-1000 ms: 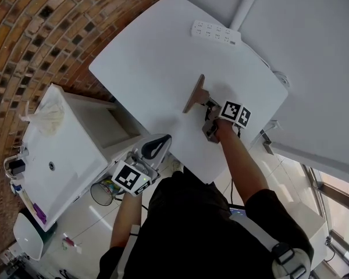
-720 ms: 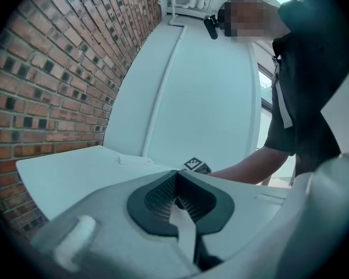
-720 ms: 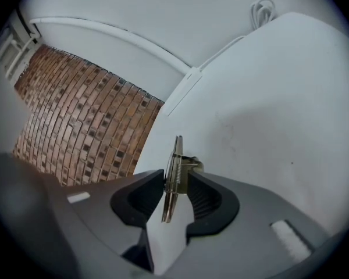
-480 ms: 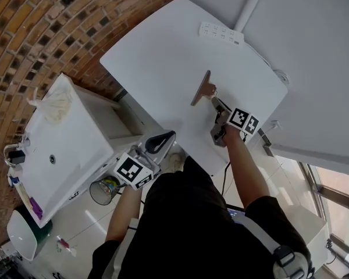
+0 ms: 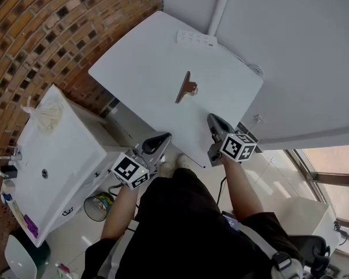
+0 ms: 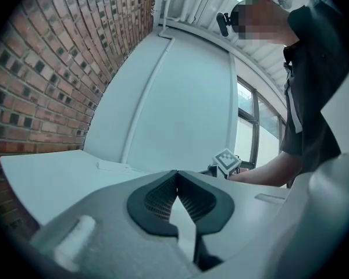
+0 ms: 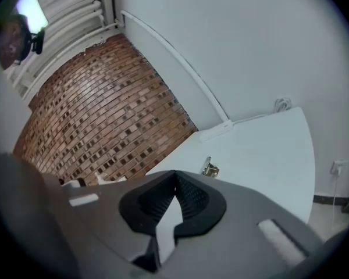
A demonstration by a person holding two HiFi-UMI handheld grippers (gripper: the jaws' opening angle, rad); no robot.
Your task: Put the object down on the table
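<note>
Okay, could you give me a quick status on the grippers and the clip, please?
Left gripper shut, empty. Right gripper shut, empty. Clip lying on the table, clear of both. Nothing in the way.

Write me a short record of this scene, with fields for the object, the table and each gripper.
object: brown clip, resting on the table, touched by no gripper
table: white, power strip at its far edge
left gripper: shut, empty, just off the near edge
right gripper: jaws just closed, empty, apart from the clip
</note>
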